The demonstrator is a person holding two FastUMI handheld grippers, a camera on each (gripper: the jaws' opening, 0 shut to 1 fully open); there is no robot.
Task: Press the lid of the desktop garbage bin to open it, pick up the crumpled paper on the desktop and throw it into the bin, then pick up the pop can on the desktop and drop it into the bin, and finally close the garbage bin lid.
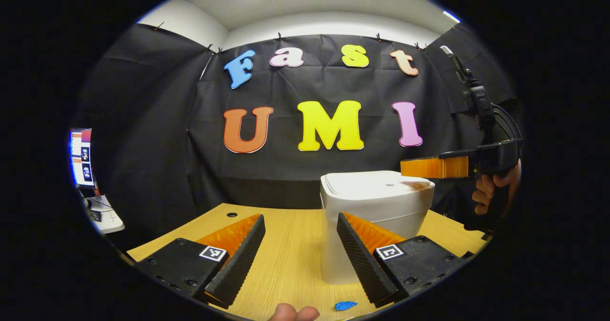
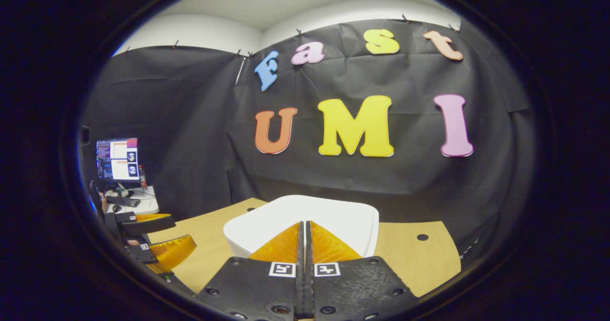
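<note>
While the right gripper [image 2: 303,230], fingers pressed together, hung above the closed bin lid [image 2: 305,214], a firm central push seemed best, the left gripper [image 1: 298,235] being spread

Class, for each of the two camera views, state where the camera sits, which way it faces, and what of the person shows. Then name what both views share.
Left gripper view: rides the left hand-held gripper, open, low over the desk, facing the closed bin; a fingertip shows.
Right gripper view: rides the right hand-held gripper, shut, above the bin's lid.
Shared: bin, desk.
</note>
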